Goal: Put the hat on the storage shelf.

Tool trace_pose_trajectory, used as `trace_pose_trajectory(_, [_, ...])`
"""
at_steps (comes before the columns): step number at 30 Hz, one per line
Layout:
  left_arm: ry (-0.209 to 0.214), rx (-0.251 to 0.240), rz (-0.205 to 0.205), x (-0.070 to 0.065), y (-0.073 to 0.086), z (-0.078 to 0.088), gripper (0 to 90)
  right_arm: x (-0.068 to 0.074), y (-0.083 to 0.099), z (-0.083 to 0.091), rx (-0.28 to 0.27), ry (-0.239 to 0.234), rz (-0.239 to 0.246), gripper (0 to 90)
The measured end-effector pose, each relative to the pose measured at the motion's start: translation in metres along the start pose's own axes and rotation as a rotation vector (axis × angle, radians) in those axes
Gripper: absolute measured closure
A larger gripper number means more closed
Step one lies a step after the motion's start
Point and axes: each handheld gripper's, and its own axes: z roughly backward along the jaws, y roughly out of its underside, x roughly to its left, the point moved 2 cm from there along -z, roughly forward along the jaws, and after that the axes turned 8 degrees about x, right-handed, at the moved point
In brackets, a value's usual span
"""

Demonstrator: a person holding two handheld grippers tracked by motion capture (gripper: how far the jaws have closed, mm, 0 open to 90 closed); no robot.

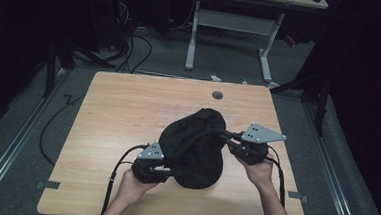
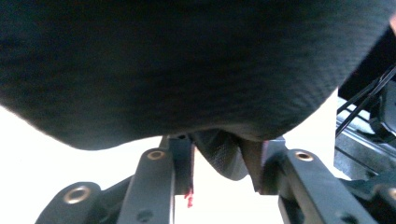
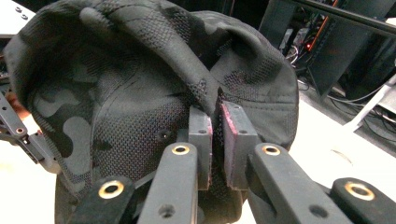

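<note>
The black cap [image 1: 194,147] is covering the jaws of the left gripper [image 1: 160,169] in the high view, so their grip is hiding there. In the left gripper view the cap [image 2: 187,65] is running off the top and both sides. The person's forearms are being cut off by the bottom edge.

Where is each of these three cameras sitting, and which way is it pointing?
High view: above the person's side, looking forward and down on the table; forearms and both hands show, with the left tongs and right tongs at a black cap.
Left gripper view: rides on the left tongs, looking along its jaws at the cap's edge between them.
Right gripper view: rides on the right tongs, jaws pinching a fold of the cap.
All three share the cap.
</note>
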Motion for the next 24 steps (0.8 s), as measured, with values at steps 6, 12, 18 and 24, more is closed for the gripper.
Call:
trace_pose_trajectory(6, [0.051,0.006,0.015,-0.002,0.000,0.005,79.7,-0.001,0.000,-0.001,-0.008,0.001,-0.011,79.3])
trace_pose_trajectory(12, [0.088,0.001,0.021,-0.007,0.000,0.009,85.7,-0.002,-0.001,-0.001,-0.023,0.009,-0.029,75.1])
trace_pose_trajectory(18, [0.075,-0.023,0.000,-0.007,0.000,0.011,85.9,-0.004,0.000,-0.001,-0.024,0.001,-0.065,63.9])
trace_pose_trajectory(24, [0.050,-0.064,0.018,-0.003,-0.004,0.017,85.9,-0.008,0.006,-0.003,0.009,-0.024,-0.102,55.2])
